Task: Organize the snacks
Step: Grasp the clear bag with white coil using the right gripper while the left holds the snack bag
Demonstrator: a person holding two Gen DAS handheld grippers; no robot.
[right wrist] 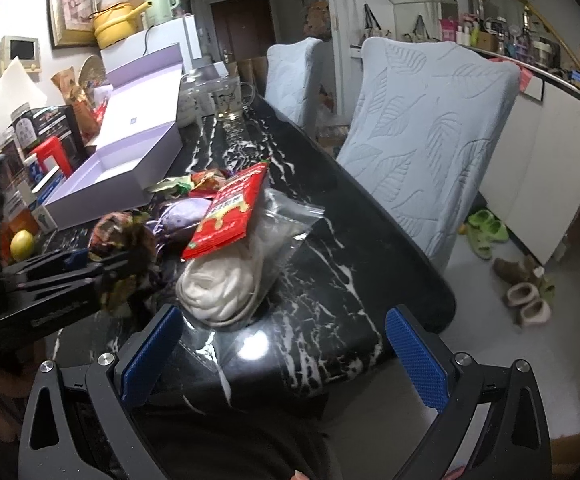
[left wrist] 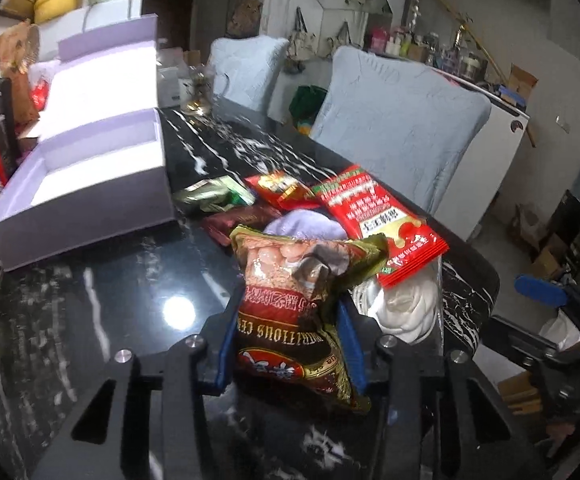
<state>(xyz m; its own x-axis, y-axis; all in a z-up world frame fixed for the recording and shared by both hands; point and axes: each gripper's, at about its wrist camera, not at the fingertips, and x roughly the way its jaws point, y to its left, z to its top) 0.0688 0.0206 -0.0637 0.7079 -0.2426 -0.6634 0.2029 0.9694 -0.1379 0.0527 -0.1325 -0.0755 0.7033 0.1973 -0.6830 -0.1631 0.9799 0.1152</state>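
— Left gripper (left wrist: 290,312): what is held between its blue pads?

— A brown and gold cereal packet (left wrist: 298,304) is clamped between the two pads and raised over the black marble table (left wrist: 89,320). The packet is crumpled at its top.

— And what is seen beyond it?

— Just ahead of the fingers, a purple packet (left wrist: 302,222) is partly hidden behind the held one. A long red packet (left wrist: 378,220) is propped ahead and to the right, resting on a clear bag of white cord (left wrist: 406,304). Farther ahead, a smaller red packet (left wrist: 281,190) and a green packet (left wrist: 213,196) are laid close together. An open lilac box (left wrist: 89,184) is set ahead and to the left, with nothing seen inside.

— The right gripper (right wrist: 285,356)?

— Its fingers are spread wide with nothing between them, above the near table corner. The bag of cord is found just ahead of its left pad, the red packet beyond that, and the left gripper with its packet is seen off to the left.
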